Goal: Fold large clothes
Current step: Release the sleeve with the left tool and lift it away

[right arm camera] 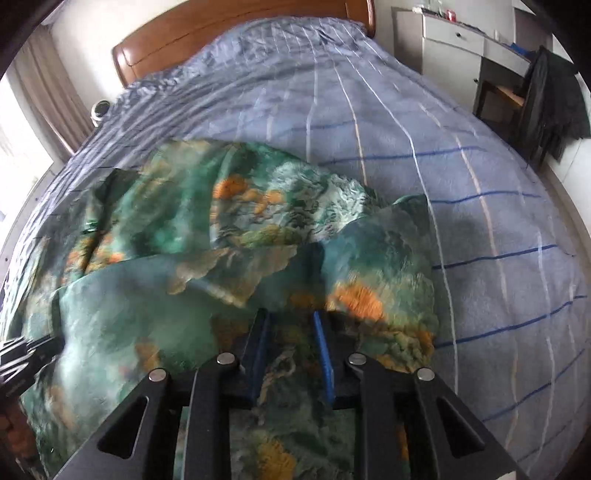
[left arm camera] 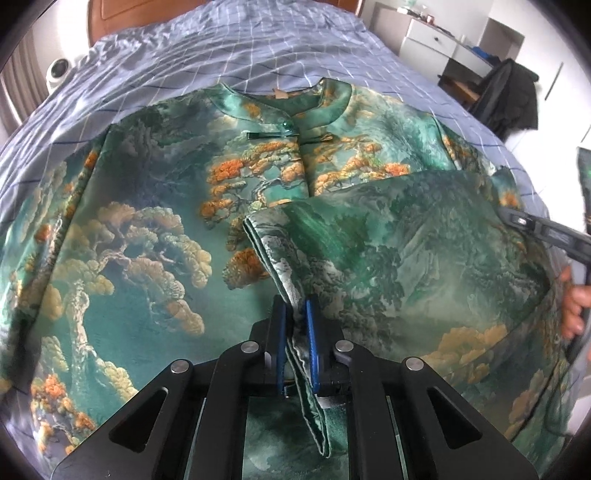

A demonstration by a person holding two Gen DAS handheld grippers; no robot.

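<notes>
A large green silk garment [left arm camera: 155, 229] printed with pine trees and orange foliage lies front up on the bed, collar [left arm camera: 295, 107] at the far side. Its right sleeve [left arm camera: 388, 236] is folded across the chest. My left gripper [left arm camera: 295, 314] is shut on the sleeve's cuff edge. My right gripper [right arm camera: 290, 321] hovers over the garment's right side [right arm camera: 207, 221] with its blue pads apart; no cloth is pinched between them. The right gripper also shows at the right edge of the left wrist view [left arm camera: 517, 221], and part of the left gripper shows at the left edge of the right wrist view.
The bed [right arm camera: 480, 221] has a grey-blue checked cover, and a wooden headboard [right arm camera: 229, 33] stands at the far end. A white dresser [left arm camera: 436, 40] and a chair draped with dark clothing [right arm camera: 550, 103] stand to the right. A small white round device [left arm camera: 57, 72] sits at the left.
</notes>
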